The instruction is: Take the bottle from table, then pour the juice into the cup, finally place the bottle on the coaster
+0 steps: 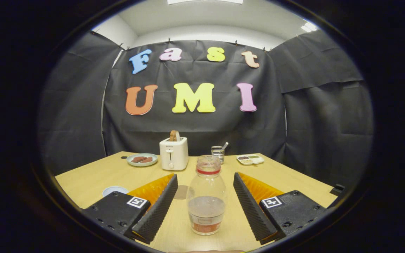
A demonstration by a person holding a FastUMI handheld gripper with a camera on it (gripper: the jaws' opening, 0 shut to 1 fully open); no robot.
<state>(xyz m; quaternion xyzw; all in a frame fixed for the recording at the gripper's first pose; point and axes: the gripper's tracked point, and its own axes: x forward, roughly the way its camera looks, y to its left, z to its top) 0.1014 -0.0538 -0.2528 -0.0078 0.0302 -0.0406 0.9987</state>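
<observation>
Gripper view: claw (205, 207) spread wide, touching nothing. Bottle (206, 196) upright on counter (100, 175), between the fingers, clear of both. Brown coaster (181, 192) just left of bottle. Toaster (173, 153) beyond.

We see light wood table (118, 172), bare grain across most of top. Bottle (206, 196) stands upright at near middle, between open tongs (205, 205), touching neither finger. We note brown round coaster (181, 192) flat just left of bottle, blue-rimmed cup (114, 190) further left, near table edge. Along far side we count plate (142, 160) with food, white toaster (173, 153) beside it, small metal rack (218, 153) behind bottle cap, white tray (250, 159) at right.
</observation>
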